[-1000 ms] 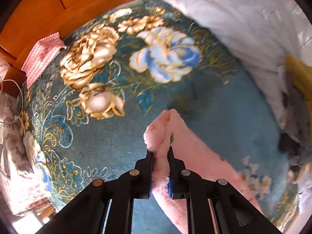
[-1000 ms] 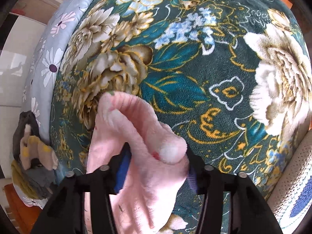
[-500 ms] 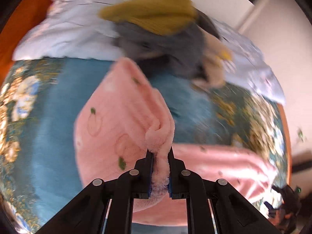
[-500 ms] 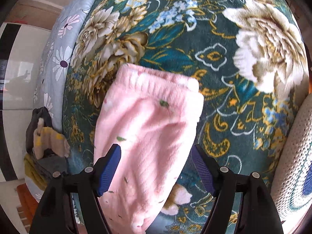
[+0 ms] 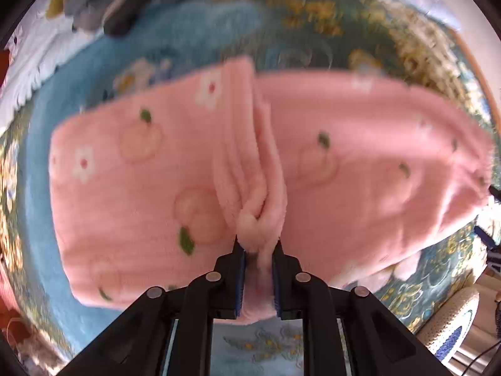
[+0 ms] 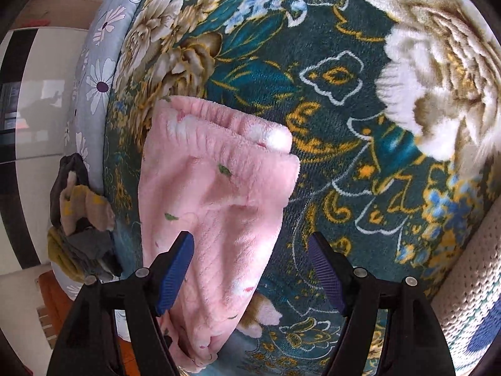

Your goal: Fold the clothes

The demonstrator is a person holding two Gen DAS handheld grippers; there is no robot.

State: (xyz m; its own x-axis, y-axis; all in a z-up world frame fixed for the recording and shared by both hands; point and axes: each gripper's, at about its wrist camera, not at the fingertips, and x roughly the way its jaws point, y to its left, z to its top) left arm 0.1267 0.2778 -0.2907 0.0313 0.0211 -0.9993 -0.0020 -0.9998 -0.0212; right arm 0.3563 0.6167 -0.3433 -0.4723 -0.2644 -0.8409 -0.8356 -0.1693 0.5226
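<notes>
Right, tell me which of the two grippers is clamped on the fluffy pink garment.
The left gripper: its jaws pinch a bunched fold of the fluffy pink fruit-print garment. The right gripper is spread wide open above the garment, gripping nothing.

Pink fleece garment (image 5: 150, 169) with peach and flower print, folded over itself, lying across the floral blanket (image 6: 360, 109), one bunched edge pinched upward

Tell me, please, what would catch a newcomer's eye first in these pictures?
First, the fluffy pink garment with peach and flower prints, spread across the middle of the left wrist view, a bunched fold pinched in the left hand-held gripper. Next, the dark green floral blanket beneath it, filling the right wrist view, where the right hand-held gripper stands open over the garment.
</notes>
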